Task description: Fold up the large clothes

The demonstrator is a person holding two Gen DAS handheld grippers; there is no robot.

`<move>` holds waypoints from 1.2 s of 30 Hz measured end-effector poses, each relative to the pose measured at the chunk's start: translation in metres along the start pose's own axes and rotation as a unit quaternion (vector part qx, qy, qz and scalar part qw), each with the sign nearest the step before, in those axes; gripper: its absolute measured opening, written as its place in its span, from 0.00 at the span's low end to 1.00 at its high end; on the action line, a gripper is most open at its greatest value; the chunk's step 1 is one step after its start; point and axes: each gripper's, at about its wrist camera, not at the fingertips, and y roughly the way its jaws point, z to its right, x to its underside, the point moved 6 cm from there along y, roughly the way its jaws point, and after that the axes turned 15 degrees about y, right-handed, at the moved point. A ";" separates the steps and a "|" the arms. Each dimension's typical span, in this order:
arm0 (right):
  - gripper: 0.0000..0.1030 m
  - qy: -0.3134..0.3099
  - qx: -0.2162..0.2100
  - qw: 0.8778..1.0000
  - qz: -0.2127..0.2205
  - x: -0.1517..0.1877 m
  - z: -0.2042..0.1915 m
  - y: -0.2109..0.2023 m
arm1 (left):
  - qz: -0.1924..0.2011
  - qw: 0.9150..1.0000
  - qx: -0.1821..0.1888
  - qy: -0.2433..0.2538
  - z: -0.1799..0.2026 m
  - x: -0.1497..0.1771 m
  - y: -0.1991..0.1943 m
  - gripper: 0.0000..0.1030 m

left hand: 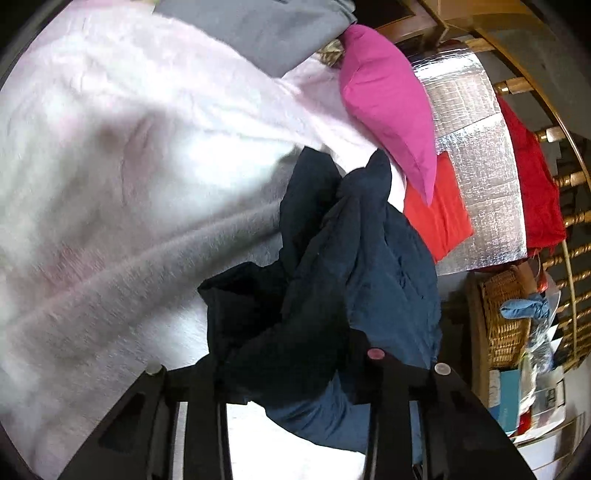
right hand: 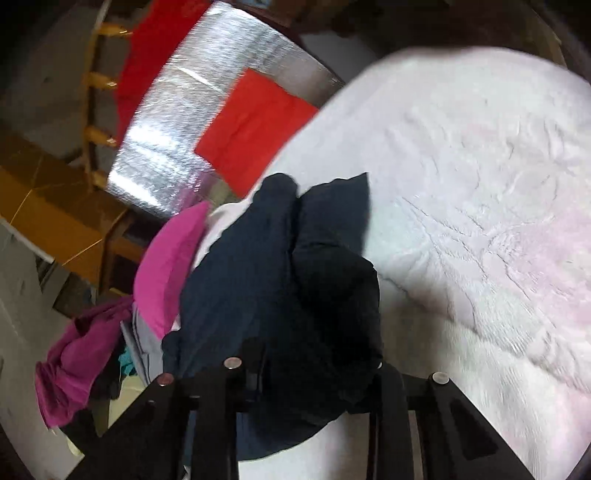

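Note:
A dark navy garment (left hand: 369, 266) lies bunched on a fluffy white-pink blanket (left hand: 129, 166). In the left wrist view its crumpled cloth fills the gap between the black fingers of my left gripper (left hand: 295, 373), which is shut on it. In the right wrist view the same navy garment (right hand: 258, 266) rises in a heap from my right gripper (right hand: 314, 373), whose fingers are also shut on a fold of it. The fingertips of both grippers are buried in the cloth. The garment's far end lies toward a pink pillow (right hand: 170, 266).
The pink pillow (left hand: 388, 107), a folded red cloth (left hand: 439, 218) and a silver foil mat (left hand: 480, 166) lie beyond the garment. A grey cloth (left hand: 266, 29) sits at the blanket's far side. A wicker basket (left hand: 506, 314), a wooden railing (left hand: 569, 177) and a magenta garment (right hand: 74, 362) are off the bed.

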 end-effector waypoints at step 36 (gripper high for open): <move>0.43 -0.261 0.114 0.955 -0.085 0.080 -0.048 0.065 | 0.017 0.880 -0.292 0.373 0.074 0.020 0.013 0.66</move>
